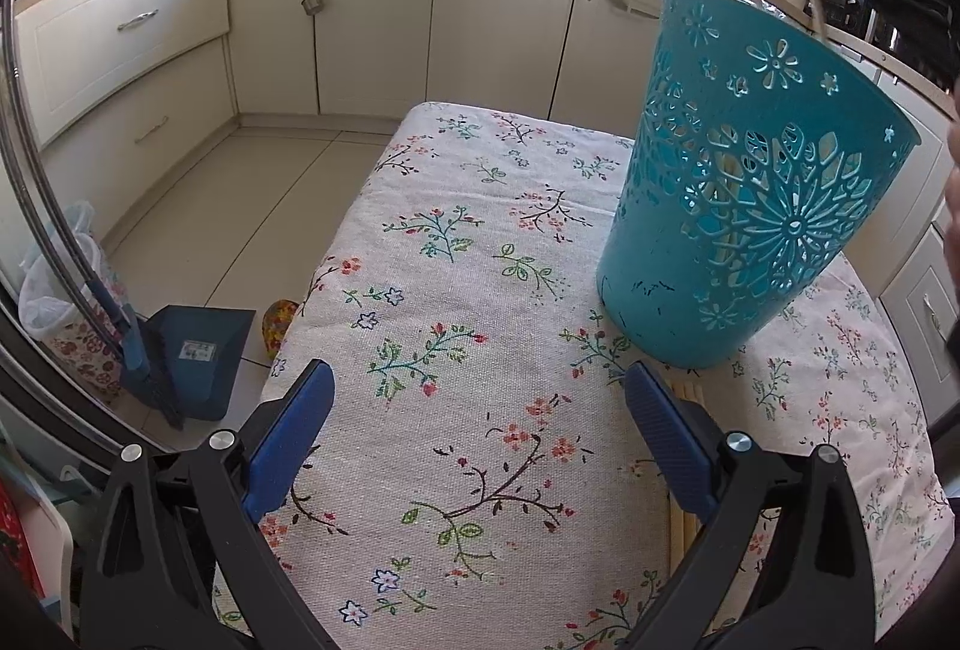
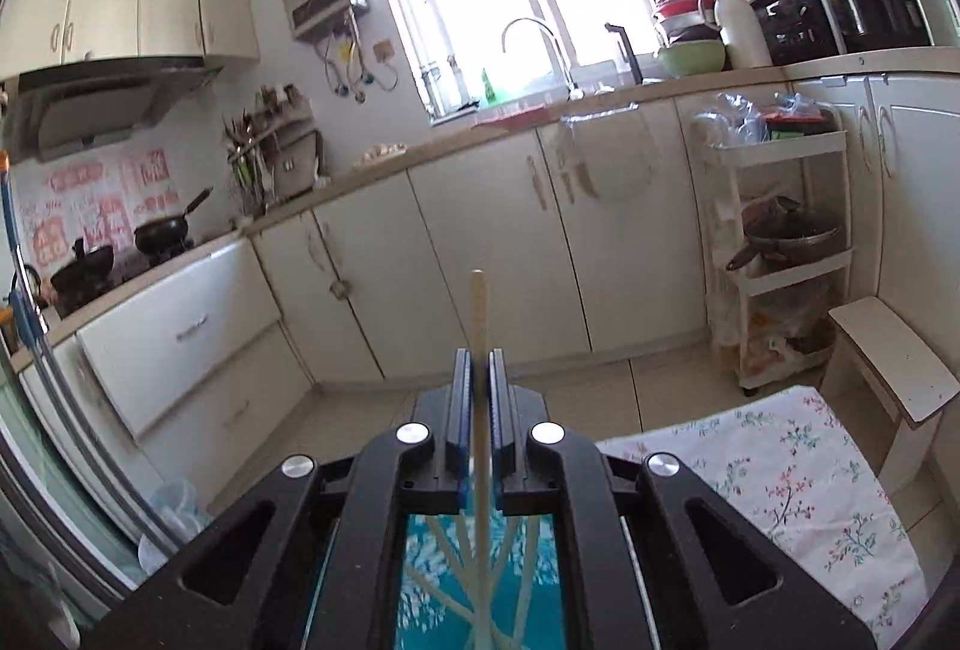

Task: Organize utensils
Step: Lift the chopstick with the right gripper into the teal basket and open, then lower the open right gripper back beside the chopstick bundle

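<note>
A teal cut-out basket (image 1: 750,206) stands upright on the right of the floral-cloth table (image 1: 480,260). My left gripper (image 1: 478,371) hovers open above the cloth, nothing between its blue pads. Pale wooden chopsticks (image 1: 684,392) lie on the cloth just under its right finger, near the basket's foot. My right gripper (image 2: 478,356) is shut on one chopstick (image 2: 478,302), which sticks up past the fingertips. Below that gripper the basket (image 2: 420,578) shows from above, with several chopsticks (image 2: 447,551) leaning inside it.
A blue dustpan and brush (image 1: 198,350) rest on the tiled floor left of the table. Beyond the table's far corner (image 2: 780,470) are a white stool (image 2: 894,356) and a white shelf cart (image 2: 780,254). Cream cabinets line the walls.
</note>
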A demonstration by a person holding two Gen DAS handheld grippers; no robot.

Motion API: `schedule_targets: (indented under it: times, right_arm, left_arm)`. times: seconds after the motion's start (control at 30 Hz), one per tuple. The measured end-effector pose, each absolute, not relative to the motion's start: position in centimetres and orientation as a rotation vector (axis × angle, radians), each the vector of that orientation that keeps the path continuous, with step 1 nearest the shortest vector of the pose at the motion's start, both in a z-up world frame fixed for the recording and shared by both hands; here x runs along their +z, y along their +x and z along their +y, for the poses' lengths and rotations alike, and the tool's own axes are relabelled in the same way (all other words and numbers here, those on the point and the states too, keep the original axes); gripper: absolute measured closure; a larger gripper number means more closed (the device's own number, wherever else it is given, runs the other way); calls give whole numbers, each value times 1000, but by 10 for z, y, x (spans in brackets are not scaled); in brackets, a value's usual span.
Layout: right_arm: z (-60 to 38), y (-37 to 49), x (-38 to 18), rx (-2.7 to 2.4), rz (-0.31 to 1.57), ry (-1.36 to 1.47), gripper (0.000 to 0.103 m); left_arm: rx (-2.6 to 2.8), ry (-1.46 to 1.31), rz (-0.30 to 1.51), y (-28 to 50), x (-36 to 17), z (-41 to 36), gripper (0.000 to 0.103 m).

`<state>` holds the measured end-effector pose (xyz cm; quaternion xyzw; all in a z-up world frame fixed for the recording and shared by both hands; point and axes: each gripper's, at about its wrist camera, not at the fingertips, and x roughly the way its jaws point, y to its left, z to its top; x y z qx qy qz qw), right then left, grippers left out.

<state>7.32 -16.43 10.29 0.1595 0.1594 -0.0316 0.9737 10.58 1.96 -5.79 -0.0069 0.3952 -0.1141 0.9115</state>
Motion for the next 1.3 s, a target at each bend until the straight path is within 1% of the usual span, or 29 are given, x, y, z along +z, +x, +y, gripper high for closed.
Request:
schedule_targets:
  times: [0.13,0.2,0.27,0.33,0.43,0.5,0.57,0.63,0.9,1.07,1.3]
  right_arm:
    - [-166,60,98,-48,339,320,96]
    - [-165,46,98,-43,334,321,92]
    - [-165,24,97,-39,334,328,85]
    - [-161,2,84,-23,382,339,84]
    - [-146,-16,53,10,518,320,84]
    - [-130,-22,17,45,660,294,84]
    - [-123,-16,-13,59,770,308,87]
    - [-119,-9,-28,58,820,317,88]
    - [-112,25,-48,30,905,308,90]
    - [-108,23,-53,21,901,265,90]
    - [-100,18,-52,45,924,145,94]
  left_arm:
    - [-231,-16,816,106,-58,20,9]
    - [-228,-17,817,106,-58,21,9]
    - [-227,-17,817,106,-59,22,9]
    - [-225,-18,818,107,-59,22,9]
    - [-223,-18,817,107,-59,22,9]
    - [-222,-18,817,107,-59,22,10]
    - [-221,-20,817,107,-59,23,10]
    - [-218,-25,818,107,-59,24,10]
    - [-214,-36,818,108,-60,26,10]
    - [-220,-41,816,107,-61,27,10]
    - [-220,-45,817,107,-61,26,10]
